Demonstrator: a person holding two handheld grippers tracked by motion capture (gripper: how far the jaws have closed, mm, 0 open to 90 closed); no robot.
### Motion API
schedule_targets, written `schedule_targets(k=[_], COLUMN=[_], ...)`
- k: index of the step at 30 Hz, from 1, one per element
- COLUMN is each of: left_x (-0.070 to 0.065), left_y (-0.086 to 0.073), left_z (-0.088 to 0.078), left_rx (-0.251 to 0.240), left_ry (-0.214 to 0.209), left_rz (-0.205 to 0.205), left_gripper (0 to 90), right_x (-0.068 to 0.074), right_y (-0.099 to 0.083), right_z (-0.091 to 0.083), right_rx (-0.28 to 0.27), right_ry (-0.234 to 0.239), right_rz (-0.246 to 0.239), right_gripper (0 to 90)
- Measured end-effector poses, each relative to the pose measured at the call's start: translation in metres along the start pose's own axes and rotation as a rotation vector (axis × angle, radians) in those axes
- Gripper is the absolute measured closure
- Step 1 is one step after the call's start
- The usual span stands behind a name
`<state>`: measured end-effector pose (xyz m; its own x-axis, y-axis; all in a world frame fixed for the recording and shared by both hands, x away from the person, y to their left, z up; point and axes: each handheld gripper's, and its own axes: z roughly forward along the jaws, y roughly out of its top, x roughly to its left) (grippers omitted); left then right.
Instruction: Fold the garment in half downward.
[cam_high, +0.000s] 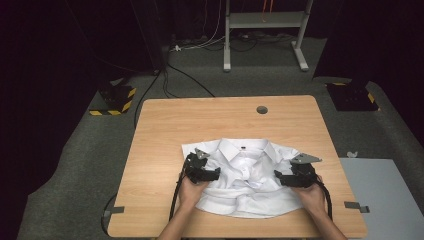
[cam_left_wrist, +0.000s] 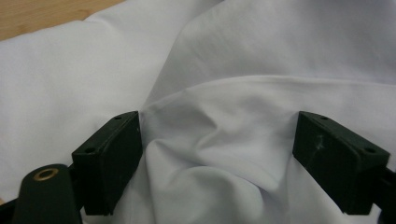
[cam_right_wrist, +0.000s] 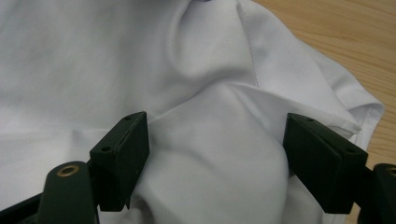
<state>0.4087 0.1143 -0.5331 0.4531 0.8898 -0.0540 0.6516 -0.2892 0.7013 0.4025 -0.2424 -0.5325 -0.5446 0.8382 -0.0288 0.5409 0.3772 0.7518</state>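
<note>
A white collared shirt (cam_high: 245, 150) lies crumpled, collar toward the far side, on the near half of a wooden table (cam_high: 165, 125). My left gripper (cam_high: 214, 173) rests on the shirt's left side and my right gripper (cam_high: 278, 178) on its right side, each pointing inward. In the left gripper view the left gripper (cam_left_wrist: 219, 126) has its jaws wide apart, with a bunched fold of the shirt (cam_left_wrist: 210, 154) rising between them. In the right gripper view the right gripper (cam_right_wrist: 215, 123) is just as wide, with a mound of the shirt (cam_right_wrist: 215, 154) in its gap and the hemmed edge (cam_right_wrist: 355, 116) at the right.
A round cable hole (cam_high: 262, 109) sits in the table's far edge. A grey board (cam_high: 385, 190) lies on the floor to the right. Black blocks with yellow stripes (cam_high: 116, 100) stand at the far corners, and a metal stand (cam_high: 265, 20) with cables is behind.
</note>
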Motion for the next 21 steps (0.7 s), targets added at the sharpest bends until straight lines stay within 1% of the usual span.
schedule_targets(k=[1, 5, 9, 12, 13, 15, 18, 21], left_x=[-0.003, -0.017, -0.034, -0.041, -0.043, -0.044, -0.041, -0.032], left_y=[0.001, 0.006, 0.011, 0.015, 0.018, 0.022, 0.027, 0.033], left_z=[0.001, 0.006, 0.012, 0.015, 0.016, 0.012, -0.002, -0.016], left_rx=[0.003, 0.012, 0.015, 0.026, 0.035, 0.037, -0.012, -0.063], left_ry=[-0.002, -0.01, -0.018, -0.029, -0.026, -0.026, -0.039, -0.051], left_rz=[0.008, 0.019, 0.043, 0.054, 0.06, 0.055, 0.046, 0.005], left_gripper=[15.7, 16.0, 15.9, 15.4, 15.3, 14.7, 15.2, 15.1], right_x=[-0.002, -0.013, -0.025, -0.036, -0.038, -0.039, -0.034, -0.022], right_y=[-0.001, -0.006, -0.011, -0.015, -0.015, -0.014, -0.007, 0.005], right_z=[-0.001, -0.007, -0.014, -0.019, -0.021, -0.025, -0.035, -0.044], right_rx=[0.001, 0.007, 0.014, 0.02, 0.023, 0.015, -0.033, -0.088], right_ry=[-0.007, -0.042, -0.073, -0.09, -0.094, -0.098, -0.084, -0.063], right_rz=[0.0, 0.0, 0.021, 0.046, 0.053, 0.061, 0.056, 0.031], right_gripper=[23.4, 23.2, 23.0, 22.6, 22.4, 22.3, 22.2, 22.1])
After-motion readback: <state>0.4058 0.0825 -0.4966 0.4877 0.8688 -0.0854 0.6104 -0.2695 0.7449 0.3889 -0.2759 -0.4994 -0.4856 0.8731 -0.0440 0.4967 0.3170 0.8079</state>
